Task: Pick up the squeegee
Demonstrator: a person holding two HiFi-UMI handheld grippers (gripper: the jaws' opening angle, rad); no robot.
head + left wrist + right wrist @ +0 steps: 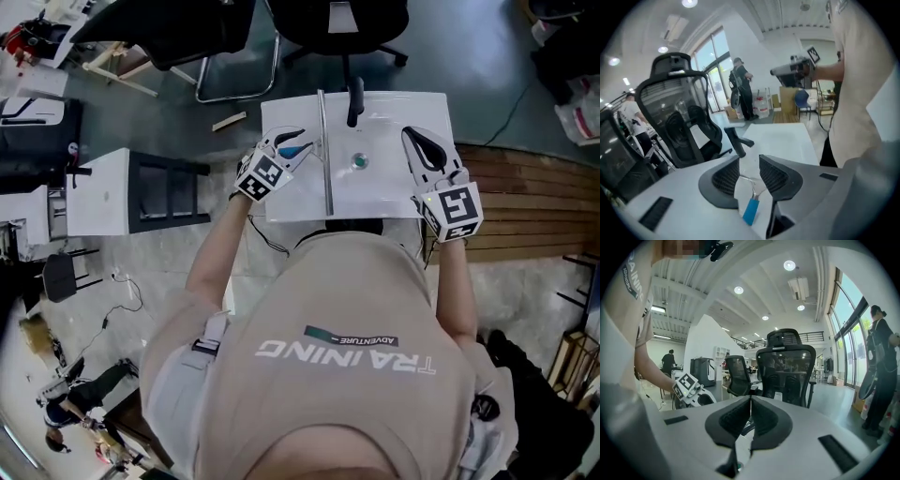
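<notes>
The squeegee lies on the white table (pixel 394 192): a long thin metal blade (pixel 324 150) runs away from me, and its black handle (pixel 355 101) sits at the far edge. In the left gripper view the black handle (pixel 736 140) shows just beyond the jaws. My left gripper (pixel 298 141) is left of the blade, and its jaws stand open (pixel 750 161). A small blue-handled wire tool (pixel 751 211) lies on the table between them, with the pads clear of it. My right gripper (pixel 419 141) hovers at the table's right side with its pads together (pixel 750 399) and nothing in them.
A small green round object (pixel 359 161) sits on the table right of the blade. Black office chairs (pixel 347 23) stand beyond the far edge. A white shelf unit (pixel 103 192) is at my left, and wooden flooring (pixel 525 202) at my right. A person (pixel 740 89) stands by the windows.
</notes>
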